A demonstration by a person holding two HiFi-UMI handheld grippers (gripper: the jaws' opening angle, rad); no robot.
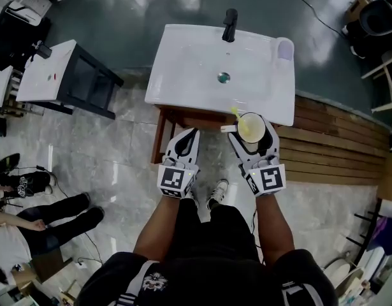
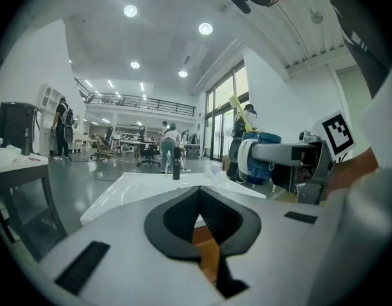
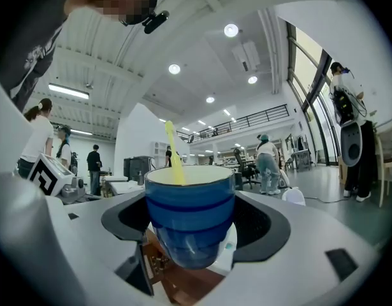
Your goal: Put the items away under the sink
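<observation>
The white sink (image 1: pixel 196 62) with a black faucet (image 1: pixel 229 24) stands just ahead of me on a brown wooden cabinet (image 1: pixel 183 116). My right gripper (image 1: pixel 253 136) is shut on a blue striped mug (image 1: pixel 252 126) holding a yellow toothbrush (image 1: pixel 239 116), level with the sink's front edge. In the right gripper view the mug (image 3: pixel 190 212) sits upright between the jaws, the toothbrush (image 3: pixel 174 155) leaning left. My left gripper (image 1: pixel 192 134) is shut with nothing in it, beside the right one. Its view looks across the sink (image 2: pixel 151 193) and shows the mug (image 2: pixel 259 161) at right.
A pale cup (image 1: pixel 284 48) stands on the sink's back right corner. A small white table (image 1: pixel 52 72) on a dark frame is to the left. A person's legs (image 1: pixel 55 215) stretch out at lower left. Wooden planks (image 1: pixel 329 148) run right of the sink.
</observation>
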